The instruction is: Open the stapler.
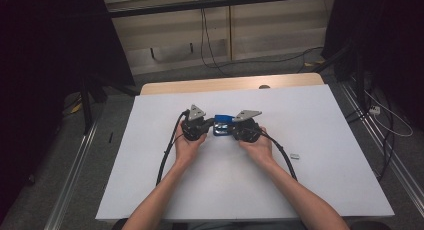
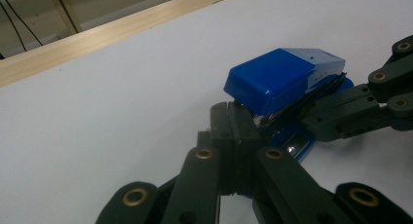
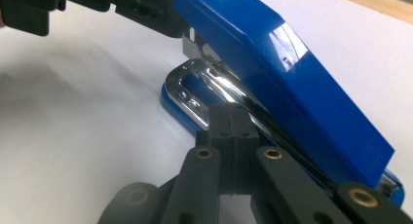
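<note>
Blue stapler (image 1: 222,125) sits on white table (image 1: 310,140), right between two grippers. Left gripper (image 2: 233,124) jaws closed tight, holding nothing; tips touch stapler's front end, under blue top. Right gripper (image 3: 232,121) jaws closed too, nothing held, tips against shiny metal base (image 3: 195,87) from other side.

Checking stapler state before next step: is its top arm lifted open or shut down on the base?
Lifted open. The blue stapler's top arm angles up off the chrome base plate, a clear gap at the front.
</note>
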Motion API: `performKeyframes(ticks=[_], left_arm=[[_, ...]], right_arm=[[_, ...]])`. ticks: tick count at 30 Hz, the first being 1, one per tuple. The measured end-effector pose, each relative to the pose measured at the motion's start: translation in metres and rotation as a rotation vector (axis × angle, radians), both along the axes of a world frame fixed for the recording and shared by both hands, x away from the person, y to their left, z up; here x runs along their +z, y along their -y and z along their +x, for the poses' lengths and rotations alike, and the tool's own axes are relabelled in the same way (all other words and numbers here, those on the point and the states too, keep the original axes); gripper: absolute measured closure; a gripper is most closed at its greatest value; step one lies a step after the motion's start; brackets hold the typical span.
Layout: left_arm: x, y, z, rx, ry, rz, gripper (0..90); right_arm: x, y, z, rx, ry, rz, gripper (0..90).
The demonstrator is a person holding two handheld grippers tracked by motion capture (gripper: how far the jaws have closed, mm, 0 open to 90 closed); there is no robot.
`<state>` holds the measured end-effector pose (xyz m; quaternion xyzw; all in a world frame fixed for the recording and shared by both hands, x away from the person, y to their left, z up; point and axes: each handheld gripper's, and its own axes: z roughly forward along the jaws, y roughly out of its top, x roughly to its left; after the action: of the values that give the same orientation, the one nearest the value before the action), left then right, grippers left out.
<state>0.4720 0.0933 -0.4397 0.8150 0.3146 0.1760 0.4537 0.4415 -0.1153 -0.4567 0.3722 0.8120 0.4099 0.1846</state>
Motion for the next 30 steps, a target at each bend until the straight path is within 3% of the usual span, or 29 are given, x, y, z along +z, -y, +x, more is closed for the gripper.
performKeyframes(ticks=[13,18,30], left_arm=[[0.006,0.0,-0.001,-0.003,0.004,-0.046,90.0],[0.007,0.001,-0.002,-0.007,0.024,-0.036,90.0],[0.01,0.003,-0.002,-0.003,0.029,-0.052,90.0]], right_arm=[[0.001,-0.001,-0.001,0.004,0.011,-0.017,90.0],[0.001,-0.002,-0.002,0.001,0.022,-0.039,90.0],[0.01,-0.011,-0.005,-0.002,0.067,0.007,90.0]])
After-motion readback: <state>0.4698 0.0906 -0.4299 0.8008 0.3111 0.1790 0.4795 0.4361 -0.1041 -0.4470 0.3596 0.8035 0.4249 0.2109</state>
